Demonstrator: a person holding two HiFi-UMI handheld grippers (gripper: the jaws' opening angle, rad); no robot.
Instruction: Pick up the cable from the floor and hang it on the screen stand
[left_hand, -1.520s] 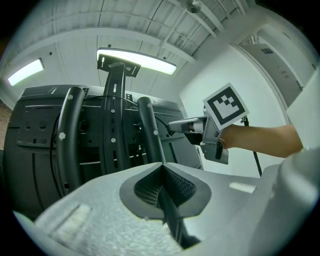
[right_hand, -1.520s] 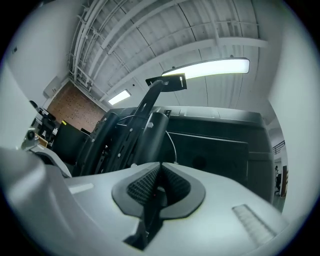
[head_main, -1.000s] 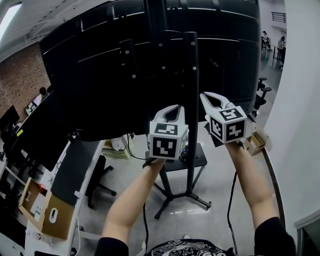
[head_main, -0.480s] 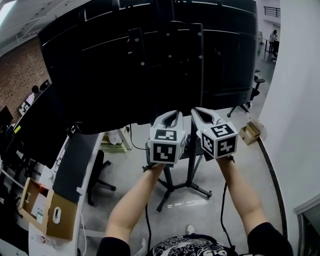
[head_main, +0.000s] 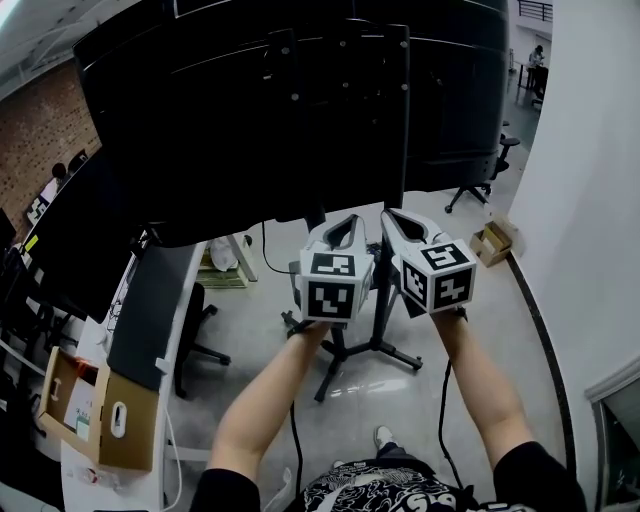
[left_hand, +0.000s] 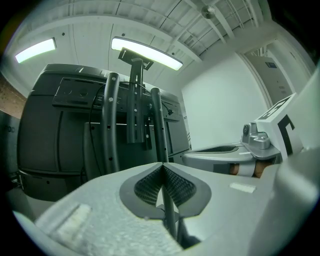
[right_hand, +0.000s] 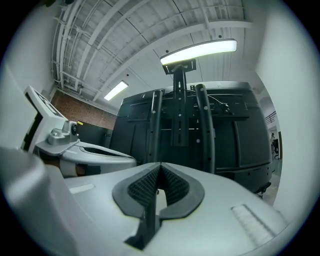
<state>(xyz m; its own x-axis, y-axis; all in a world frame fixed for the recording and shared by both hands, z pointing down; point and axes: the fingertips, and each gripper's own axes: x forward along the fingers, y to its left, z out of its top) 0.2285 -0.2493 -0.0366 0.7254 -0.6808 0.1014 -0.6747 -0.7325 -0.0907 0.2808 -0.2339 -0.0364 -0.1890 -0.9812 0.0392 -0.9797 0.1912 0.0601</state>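
Two grippers, one screen stand, one screen.
I read left gripper (head_main: 349, 220) and right gripper (head_main: 391, 214) both clenched empty, side by side near the screen stand (head_main: 383, 318) carrying the screen (head_main: 180, 130); cable's place I cannot tell.

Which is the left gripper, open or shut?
Shut. The left gripper shows its ribbed pads meeting at the tips in its own view.
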